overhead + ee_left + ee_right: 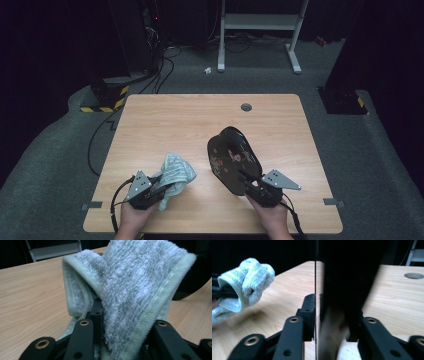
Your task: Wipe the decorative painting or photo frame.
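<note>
From the high view, my right gripper point(248, 181) holds a black lacquered plate point(234, 159) with a floral pattern, tilted up on edge just right of the frame's center, over the wooden table point(165, 120). I judge the plate stiff, glossy and slippery, fairly light but likely to chip if it drops, so the rim is the place to take it, and that is where my jaws sit, at its lower right edge. My left gripper point(165, 189), at the lower left, holds a pale green terry cloth point(176, 172) that bunches up toward the plate but stays apart from it. The cloth looks soft, light and limp; any fold gives a good grip.

In the left gripper view, the cloth point(135, 290) rises from the bottom center and fills most of the frame, its stitched hem folded over. My 2 jaws are narrowed on the wad, pinching several layers. The plate's dark edge point(195, 277) shows at the right.

In the right gripper view, the plate point(347, 277) stands edge-on as a dark band up the center, and my jaws are closed narrowly on its rim at the bottom center. The cloth point(247, 282) hangs at the upper left, held by the other gripper.
</note>
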Action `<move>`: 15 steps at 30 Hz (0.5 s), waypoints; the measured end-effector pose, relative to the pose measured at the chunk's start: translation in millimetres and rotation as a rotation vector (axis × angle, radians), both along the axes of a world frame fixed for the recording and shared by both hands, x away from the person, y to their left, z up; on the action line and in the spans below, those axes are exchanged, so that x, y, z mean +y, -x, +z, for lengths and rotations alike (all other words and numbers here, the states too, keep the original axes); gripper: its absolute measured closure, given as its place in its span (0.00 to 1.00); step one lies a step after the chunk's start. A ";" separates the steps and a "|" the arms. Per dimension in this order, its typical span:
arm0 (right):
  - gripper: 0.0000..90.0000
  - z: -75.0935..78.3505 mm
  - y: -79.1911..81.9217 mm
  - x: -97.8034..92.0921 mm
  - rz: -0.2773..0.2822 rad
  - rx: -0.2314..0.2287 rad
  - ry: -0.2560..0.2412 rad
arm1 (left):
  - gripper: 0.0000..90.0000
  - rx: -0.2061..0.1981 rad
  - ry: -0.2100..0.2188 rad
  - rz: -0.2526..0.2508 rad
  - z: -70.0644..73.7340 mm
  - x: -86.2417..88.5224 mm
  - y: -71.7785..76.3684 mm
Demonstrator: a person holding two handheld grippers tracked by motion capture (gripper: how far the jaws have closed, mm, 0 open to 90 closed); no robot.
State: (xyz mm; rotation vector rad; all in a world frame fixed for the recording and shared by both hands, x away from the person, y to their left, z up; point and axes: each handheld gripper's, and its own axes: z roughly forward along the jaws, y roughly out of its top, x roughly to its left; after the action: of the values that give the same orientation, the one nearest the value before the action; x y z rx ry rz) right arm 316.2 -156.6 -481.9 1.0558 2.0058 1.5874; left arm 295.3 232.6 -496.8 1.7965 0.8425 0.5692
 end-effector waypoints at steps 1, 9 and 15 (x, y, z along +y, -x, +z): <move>0.70 -0.5 1.2 -1.3 0.000 0.002 0.006 | 0.75 -0.001 0.000 0.000 0.3 -0.7 0.2; 0.63 -12.7 12.2 -5.8 0.028 0.027 0.032 | 0.75 -0.006 0.043 0.027 7.9 -6.0 -0.5; 0.68 -16.5 14.1 -4.0 0.048 0.035 0.049 | 0.75 -0.001 0.065 0.068 15.4 -14.4 1.9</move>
State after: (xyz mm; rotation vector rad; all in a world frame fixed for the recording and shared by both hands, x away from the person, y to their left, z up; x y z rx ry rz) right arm 302.1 -160.5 -498.4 1.0307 2.0969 1.5454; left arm 293.3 218.2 -481.4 1.7140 0.9146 0.5798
